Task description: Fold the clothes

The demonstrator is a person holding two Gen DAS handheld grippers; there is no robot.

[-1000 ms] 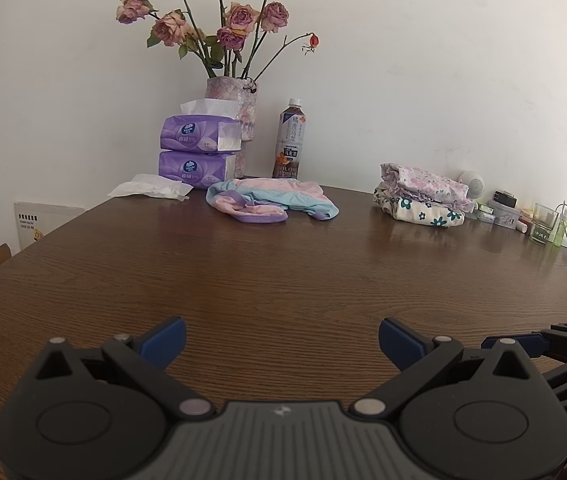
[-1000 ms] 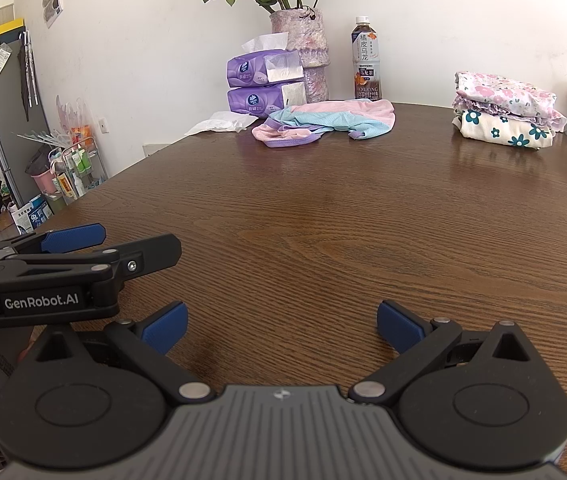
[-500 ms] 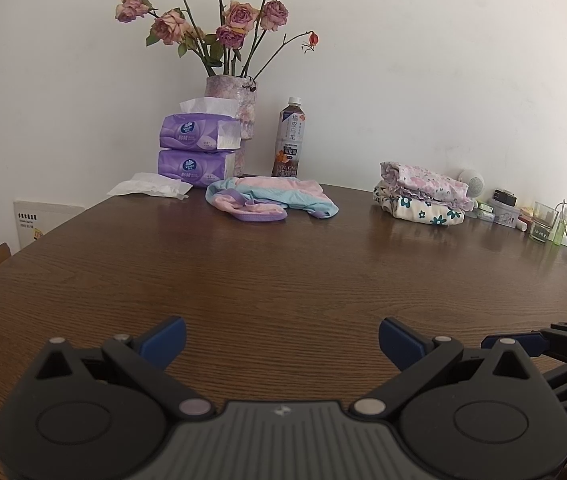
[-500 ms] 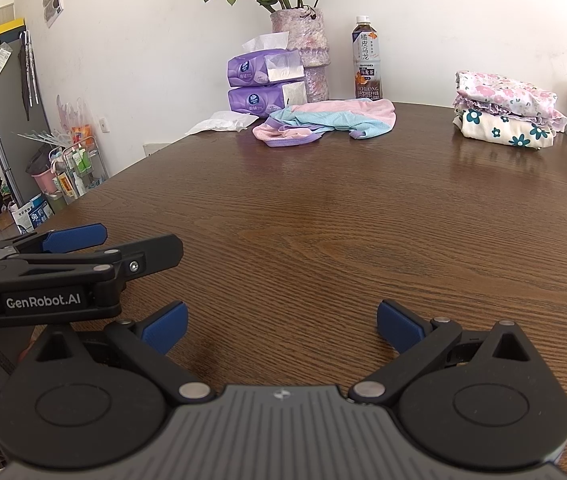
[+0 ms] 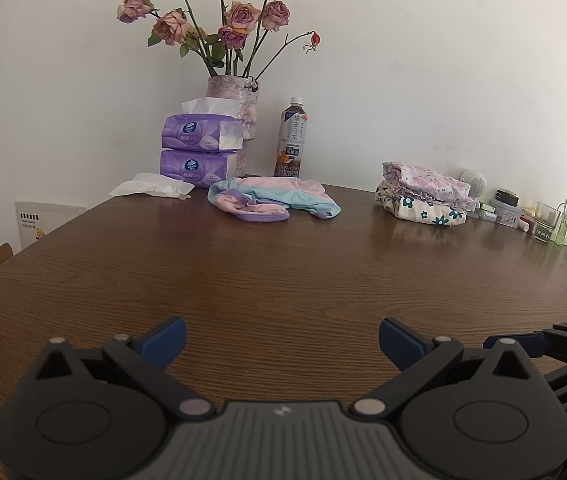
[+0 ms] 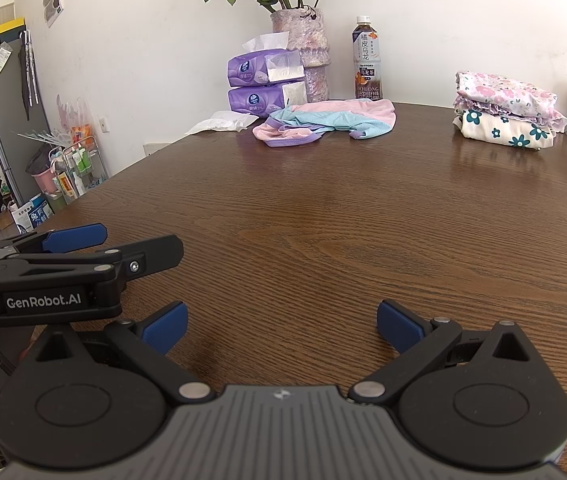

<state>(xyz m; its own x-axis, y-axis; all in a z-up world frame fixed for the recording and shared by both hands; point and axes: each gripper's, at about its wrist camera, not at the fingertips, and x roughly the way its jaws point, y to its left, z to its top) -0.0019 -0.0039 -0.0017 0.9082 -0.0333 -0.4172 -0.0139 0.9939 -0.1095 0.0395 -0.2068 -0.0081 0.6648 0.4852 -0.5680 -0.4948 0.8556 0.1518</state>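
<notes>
A crumpled pink, aqua and purple garment point(image 5: 271, 200) point(image 6: 325, 122) lies at the far side of the brown wooden table point(image 5: 283, 276). A stack of two folded floral garments point(image 5: 427, 198) point(image 6: 507, 110) rests at the far right. My left gripper point(image 5: 281, 340) hovers low over the near table edge, open, with nothing between its blue pads. My right gripper point(image 6: 281, 326) is beside it, also open and holding nothing. Both are far from the clothes. The left gripper also shows at the left of the right wrist view point(image 6: 83, 248).
Behind the crumpled garment stand two purple tissue packs point(image 5: 201, 156), a vase of dried roses point(image 5: 235, 104) and a tea bottle point(image 5: 291, 138). A loose tissue point(image 5: 151, 188) lies at the left. Small items and a glass point(image 5: 543, 228) crowd the far right corner.
</notes>
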